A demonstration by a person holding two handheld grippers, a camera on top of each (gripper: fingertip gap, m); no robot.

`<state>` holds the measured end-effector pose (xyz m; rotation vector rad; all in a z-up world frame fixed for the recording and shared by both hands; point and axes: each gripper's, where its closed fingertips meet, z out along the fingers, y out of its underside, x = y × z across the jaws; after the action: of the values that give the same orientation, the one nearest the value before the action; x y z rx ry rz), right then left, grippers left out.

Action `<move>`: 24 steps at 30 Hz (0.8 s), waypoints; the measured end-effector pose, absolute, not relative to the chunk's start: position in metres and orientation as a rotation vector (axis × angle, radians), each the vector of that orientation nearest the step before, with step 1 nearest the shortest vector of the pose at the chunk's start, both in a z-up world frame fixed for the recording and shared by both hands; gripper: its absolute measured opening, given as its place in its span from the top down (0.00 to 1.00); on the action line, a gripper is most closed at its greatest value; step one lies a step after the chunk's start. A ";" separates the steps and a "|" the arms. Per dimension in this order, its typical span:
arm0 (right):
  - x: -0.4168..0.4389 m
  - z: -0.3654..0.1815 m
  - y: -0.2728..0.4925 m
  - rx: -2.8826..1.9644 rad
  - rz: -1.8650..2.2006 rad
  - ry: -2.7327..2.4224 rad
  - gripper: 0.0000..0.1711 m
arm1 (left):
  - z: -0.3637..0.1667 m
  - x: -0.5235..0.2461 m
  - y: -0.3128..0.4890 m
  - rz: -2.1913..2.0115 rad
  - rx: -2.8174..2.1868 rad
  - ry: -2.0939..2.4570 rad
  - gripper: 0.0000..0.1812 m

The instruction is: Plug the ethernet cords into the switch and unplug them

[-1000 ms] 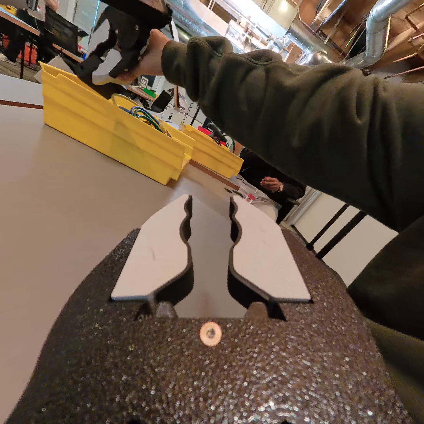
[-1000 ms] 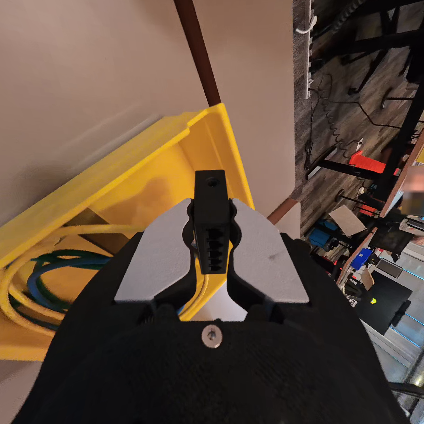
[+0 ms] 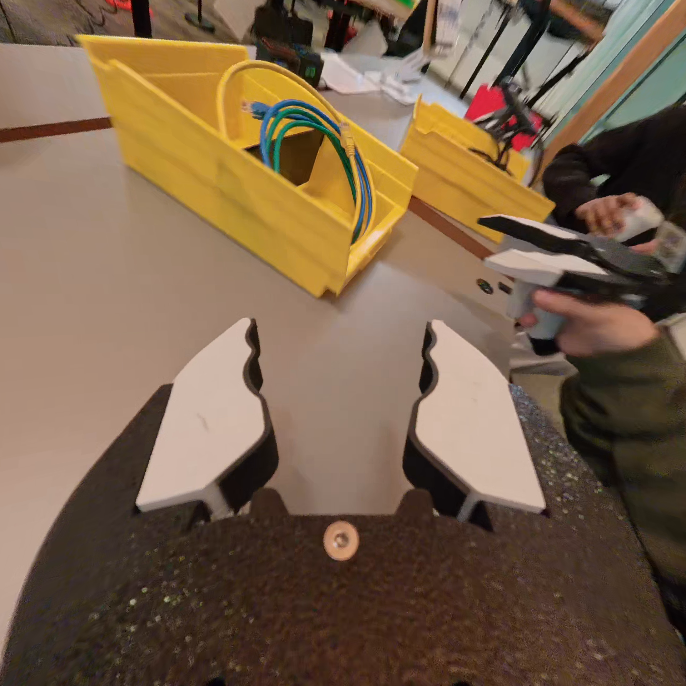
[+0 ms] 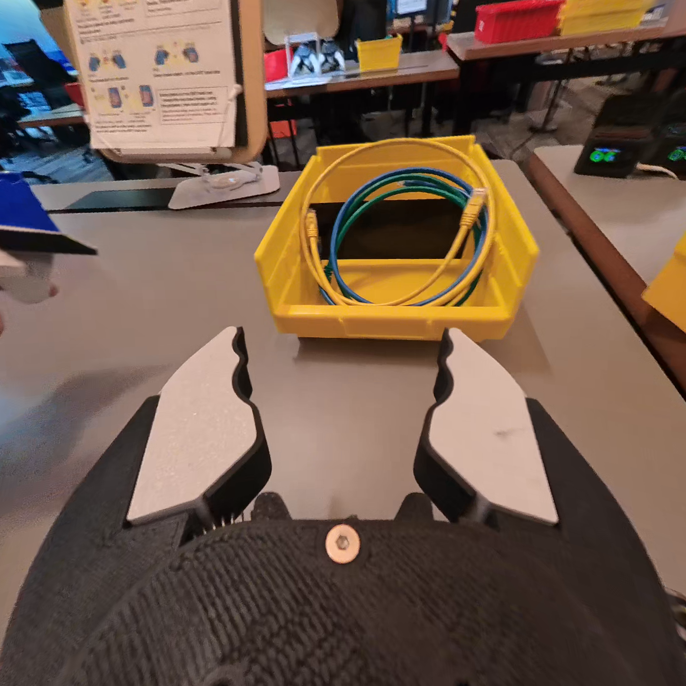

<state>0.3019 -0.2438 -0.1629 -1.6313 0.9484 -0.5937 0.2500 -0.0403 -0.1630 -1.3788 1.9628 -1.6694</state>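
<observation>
Grey table [image 4: 148, 297] carries all items. Left gripper [image 3: 339, 356] and right gripper [image 4: 341, 363] both hover over it, jaws apart, holding nothing. Beyond them a yellow bin [image 4: 389, 321] holds coiled yellow [image 4: 456, 237], blue [image 4: 336, 237] and green cords [image 4: 356, 211], all unplugged. Switch not discernible. Workbenches stand behind.

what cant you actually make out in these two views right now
- Switch: not made out in either view; the dark patch inside the yellow bin is too shadowed to identify.
- Lower loops of the ethernet cords: hidden behind the bin's wall in the left wrist view.
- Right gripper: motion-blurred in the left wrist view.
- Poster on a stand: blurred in the right wrist view.
</observation>
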 end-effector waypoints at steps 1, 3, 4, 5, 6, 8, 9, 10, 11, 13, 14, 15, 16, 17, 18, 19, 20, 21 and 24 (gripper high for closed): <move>0.303 -0.159 -0.250 -1.616 -0.600 0.978 0.42 | -0.159 0.267 -0.059 -1.604 -1.380 1.998 0.52; 0.303 -0.148 -0.254 -1.574 -0.592 0.963 0.43 | -0.160 0.304 -0.091 -1.415 -1.447 2.057 0.49; 0.303 -0.143 -0.256 -1.555 -0.592 0.958 0.43 | -0.163 0.321 -0.102 -1.304 -1.485 2.078 0.48; 0.304 -0.139 -0.259 -1.541 -0.592 0.965 0.44 | -0.166 0.339 -0.108 -1.188 -1.518 2.059 0.47; 0.304 -0.136 -0.262 -1.529 -0.588 0.970 0.44 | -0.168 0.356 -0.113 -1.093 -1.541 2.028 0.47; 0.303 -0.132 -0.264 -1.515 -0.575 0.967 0.45 | -0.183 0.377 -0.118 -0.906 -1.547 2.038 0.46; 0.303 -0.131 -0.266 -1.512 -0.572 0.968 0.45 | -0.195 0.385 -0.114 -0.784 -1.573 2.037 0.47; 0.303 -0.131 -0.268 -1.509 -0.579 0.981 0.45 | -0.207 0.390 -0.109 -0.682 -1.602 2.041 0.48; 0.304 -0.130 -0.270 -1.507 -0.591 0.993 0.45 | -0.218 0.393 -0.105 -0.617 -1.623 2.049 0.52; 0.305 -0.130 -0.274 -1.510 -0.623 1.013 0.44 | -0.233 0.398 -0.101 -0.608 -1.669 2.051 0.59; 0.306 -0.130 -0.276 -1.516 -0.644 1.025 0.44 | -0.234 0.400 -0.101 -0.648 -1.700 2.044 0.66; 0.306 -0.131 -0.278 -1.525 -0.663 1.036 0.44 | -0.234 0.401 -0.098 -0.655 -1.702 2.042 0.73; 0.307 -0.131 -0.279 -1.534 -0.681 1.043 0.43 | -0.232 0.403 -0.088 -0.618 -1.664 2.019 0.80; 0.307 -0.132 -0.280 -1.540 -0.691 1.045 0.43 | -0.231 0.405 -0.074 -0.573 -1.616 1.990 0.88; 0.307 -0.133 -0.280 -1.546 -0.693 1.044 0.43 | -0.231 0.406 -0.060 -0.567 -1.590 1.970 0.95; 0.307 -0.133 -0.280 -1.550 -0.690 1.047 0.43 | -0.231 0.405 -0.048 -0.604 -1.588 1.964 0.96; 0.306 -0.134 -0.280 -1.554 -0.688 1.051 0.43 | -0.231 0.402 -0.037 -0.655 -1.602 1.962 0.96; 0.306 -0.134 -0.279 -1.558 -0.688 1.052 0.43 | -0.231 0.397 -0.025 -0.690 -1.612 1.960 0.97; 0.305 -0.137 -0.279 -1.585 -0.710 1.054 0.43 | -0.230 0.369 0.016 -0.755 -1.559 1.993 0.97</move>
<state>0.3049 -0.2785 -0.1366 -1.5848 1.0536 -0.7104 0.3690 0.0157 -0.2304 -1.5586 1.9934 -0.7550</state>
